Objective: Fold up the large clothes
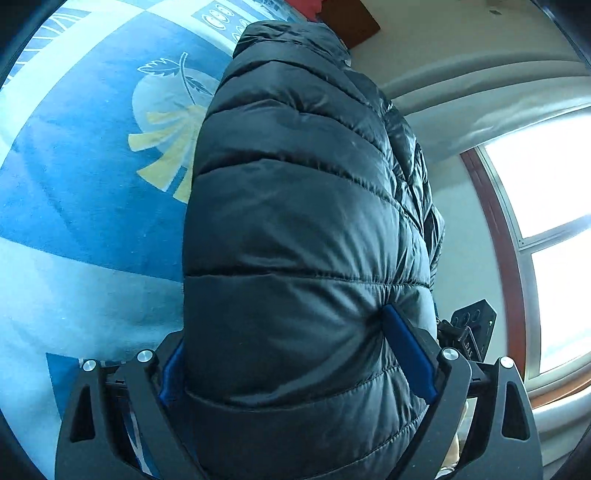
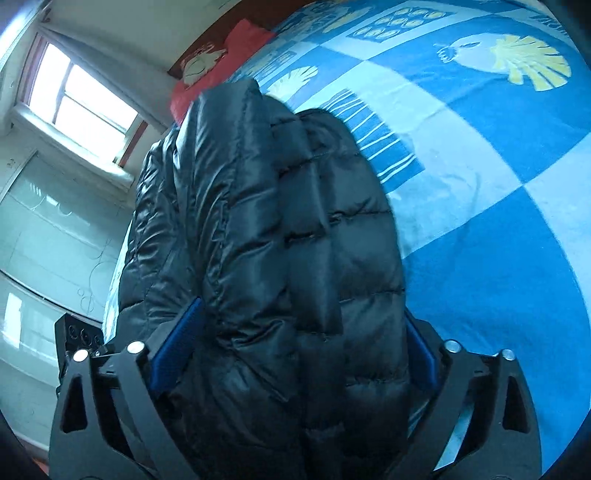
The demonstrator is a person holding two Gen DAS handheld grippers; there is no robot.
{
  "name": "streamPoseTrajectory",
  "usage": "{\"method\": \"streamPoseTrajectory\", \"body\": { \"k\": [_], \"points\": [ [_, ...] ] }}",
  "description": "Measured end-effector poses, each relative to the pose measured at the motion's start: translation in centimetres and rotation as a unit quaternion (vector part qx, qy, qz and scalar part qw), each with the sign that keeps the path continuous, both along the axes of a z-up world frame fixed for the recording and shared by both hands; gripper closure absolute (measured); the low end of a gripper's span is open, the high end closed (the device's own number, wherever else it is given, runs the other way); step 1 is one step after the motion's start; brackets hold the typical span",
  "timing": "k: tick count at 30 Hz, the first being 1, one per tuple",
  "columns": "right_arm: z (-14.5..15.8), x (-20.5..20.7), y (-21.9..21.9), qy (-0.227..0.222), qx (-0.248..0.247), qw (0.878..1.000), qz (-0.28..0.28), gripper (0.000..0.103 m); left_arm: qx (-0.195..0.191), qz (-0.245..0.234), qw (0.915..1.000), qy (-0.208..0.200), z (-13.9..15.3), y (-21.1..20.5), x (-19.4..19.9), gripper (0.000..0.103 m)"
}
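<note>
The left gripper (image 1: pixel 291 354) is clamping a thick fold of the black quilted jacket (image 1: pixel 303 206), which is bulging, glossy and bunched, above the blue bedspread (image 1: pixel 81 192); the right gripper (image 2: pixel 295 354) is pinching it likewise.

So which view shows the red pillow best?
The right wrist view: the red pillow lies at the head of the bed, with its white print visible, beyond the black jacket. The left wrist view catches only a red sliver at the top edge.

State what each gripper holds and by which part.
Both hold the black puffer jacket. The left gripper and the right gripper each clamp a thick bunched quilted fold; which part of the garment cannot be told.
</note>
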State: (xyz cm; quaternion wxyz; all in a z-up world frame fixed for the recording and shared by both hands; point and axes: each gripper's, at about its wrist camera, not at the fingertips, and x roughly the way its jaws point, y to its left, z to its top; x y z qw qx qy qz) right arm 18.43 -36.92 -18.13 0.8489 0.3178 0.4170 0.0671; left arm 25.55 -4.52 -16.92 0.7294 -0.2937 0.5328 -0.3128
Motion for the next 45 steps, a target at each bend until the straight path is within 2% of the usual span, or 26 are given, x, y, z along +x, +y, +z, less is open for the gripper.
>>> {"method": "streamPoseTrajectory", "body": {
  "k": [4,8,13,15,21,31,35,37,45],
  "points": [
    [-0.2,0.4,0.1,0.002,0.009,1.0,0.01,0.021,-0.002,0.0,1.0,-0.003,0.5,0.0,0.1,0.016],
    [-0.7,-0.2,0.0,-0.012,0.069,0.997,0.024,0.043,-0.006,0.001,0.9999,-0.012,1.0,-0.1,-0.5,0.02],
    [0.5,-0.6,1.2,-0.036,0.047,0.998,0.034,0.054,-0.011,-0.011,0.9992,-0.037,2.8,-0.1,-1.4,0.026],
    [1.2,-0.5,2.1,-0.053,0.057,0.996,0.042,0.058,-0.015,-0.016,0.9982,-0.055,4.2,0.2,-1.4,0.026],
    [1.5,2.5,6.1,-0.07,0.067,0.993,0.068,0.06,-0.005,-0.005,0.9955,-0.095,7.0,2.8,-0.5,0.027],
    [1.0,8.3,12.6,-0.07,0.093,0.986,0.119,0.061,0.006,0.052,0.9943,-0.093,5.8,10.3,1.6,0.027],
    [0.1,9.0,12.5,-0.055,0.086,0.988,0.116,0.059,0.023,0.062,0.9958,-0.064,3.5,11.4,2.2,0.027],
    [-0.5,9.1,12.1,-0.047,0.082,0.989,0.114,0.057,0.034,0.063,0.9961,-0.051,2.3,11.3,2.2,0.022],
    [-1.5,10.8,11.1,-0.037,0.107,0.988,0.107,0.048,0.042,0.067,0.9953,-0.056,1.3,11.1,2.4,0.02]
  ]
}}
